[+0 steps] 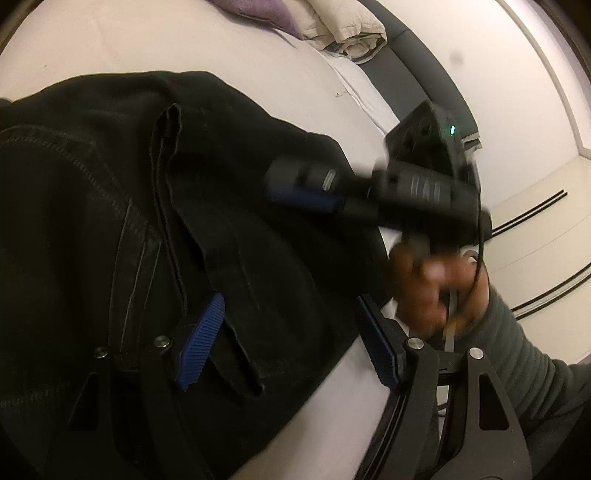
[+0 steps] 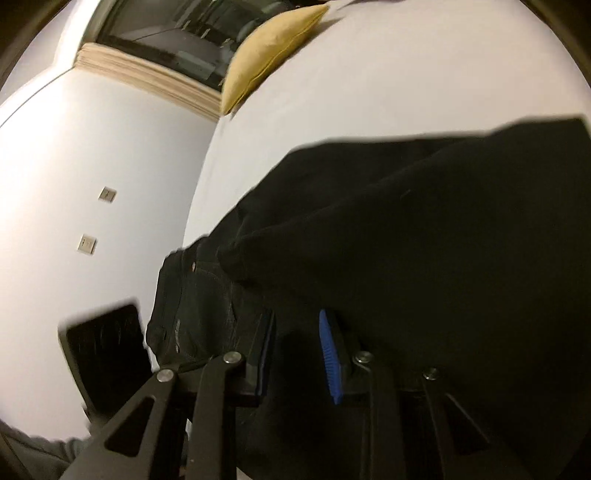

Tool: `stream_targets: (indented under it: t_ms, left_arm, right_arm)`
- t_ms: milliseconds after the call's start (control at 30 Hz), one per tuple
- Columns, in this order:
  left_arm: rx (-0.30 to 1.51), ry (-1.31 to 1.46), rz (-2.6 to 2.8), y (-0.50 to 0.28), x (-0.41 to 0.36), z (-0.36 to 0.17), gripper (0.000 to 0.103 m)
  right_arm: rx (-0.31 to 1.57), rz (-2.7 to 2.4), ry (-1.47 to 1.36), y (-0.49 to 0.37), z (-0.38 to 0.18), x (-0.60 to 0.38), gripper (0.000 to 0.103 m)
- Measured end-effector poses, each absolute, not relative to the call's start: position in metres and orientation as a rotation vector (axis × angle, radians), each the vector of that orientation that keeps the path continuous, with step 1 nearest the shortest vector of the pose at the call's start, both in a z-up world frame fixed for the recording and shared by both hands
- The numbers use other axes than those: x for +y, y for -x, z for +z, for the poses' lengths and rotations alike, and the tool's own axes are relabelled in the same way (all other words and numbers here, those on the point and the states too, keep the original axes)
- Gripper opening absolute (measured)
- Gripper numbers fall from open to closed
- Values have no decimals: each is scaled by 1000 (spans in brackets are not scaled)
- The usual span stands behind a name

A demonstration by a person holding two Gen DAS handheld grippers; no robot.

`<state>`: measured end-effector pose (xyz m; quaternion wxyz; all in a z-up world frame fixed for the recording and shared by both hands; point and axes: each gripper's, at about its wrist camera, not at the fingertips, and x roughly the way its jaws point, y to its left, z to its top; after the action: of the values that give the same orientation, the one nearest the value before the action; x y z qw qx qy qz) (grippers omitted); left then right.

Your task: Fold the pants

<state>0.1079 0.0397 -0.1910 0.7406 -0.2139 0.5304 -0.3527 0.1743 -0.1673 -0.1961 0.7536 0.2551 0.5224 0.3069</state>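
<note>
1. Pants (image 1: 155, 206): black denim, seen lying on a white bed (image 1: 110, 48). In the left wrist view several layers are seen stacked, with stitched seams and a loose narrow strip of fabric on top.
2. Left gripper (image 1: 288, 343): jaws seen set wide, one blue pad (image 1: 201, 341) over the cloth, the other at the garment's right edge. Nothing is clamped between them; cloth merely lies beneath.
3. Right gripper (image 1: 314, 192): seen blurred in the left wrist view, held by a hand (image 1: 439, 284) over the pants' right side.
4. Right wrist view: the right gripper (image 2: 295, 354) is seen with jaws moderately parted over dark cloth. No grip is evident, though cloth against black jaws makes this hard to confirm.
5. A thick fold (image 2: 406, 229) is seen lying across the waist part, where a rivet (image 2: 192, 264) and pocket stitching show.
6. Progress judged: at least one fold is laid; the bundle looks lumpy, so smoothing or a further fold is probably left.
7. Also noted: yellow pillow (image 2: 273, 48) and a purple cloth (image 1: 258, 11) at the far bed edges.
</note>
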Motion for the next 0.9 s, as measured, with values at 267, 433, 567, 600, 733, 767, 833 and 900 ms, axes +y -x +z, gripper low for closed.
stream_targets:
  t_ms: [267, 433, 567, 600, 733, 767, 833, 900]
  left_arm:
    - [1141, 499, -783, -74, 64, -192, 71]
    - [1146, 440, -760, -55, 80, -190, 71]
    - [1096, 421, -727, -42, 85, -174, 72]
    - [1066, 428, -749, -41, 82, -165, 72]
    - [987, 360, -861, -37, 53, -138, 72]
    - [993, 331, -873, -39, 41, -141, 72]
    - [1067, 312, -886, -46, 23, -160, 72]
    - [1173, 311, -840, -45, 26, -190, 69]
  right_arm:
    - [1204, 831, -587, -197, -193, -146, 30]
    - [1189, 584, -620, -216, -211, -169, 0]
    - [1107, 706, -588, -184, -167, -169, 39]
    - [1113, 760, -565, -174, -161, -165, 39]
    - [1164, 863, -546, -153, -169, -167, 40]
    - [1201, 848, -588, -154, -184, -171, 42]
    - [1238, 737, -637, -174, -209, -182, 27]
    - [1208, 623, -741, -177, -217, -205, 2]
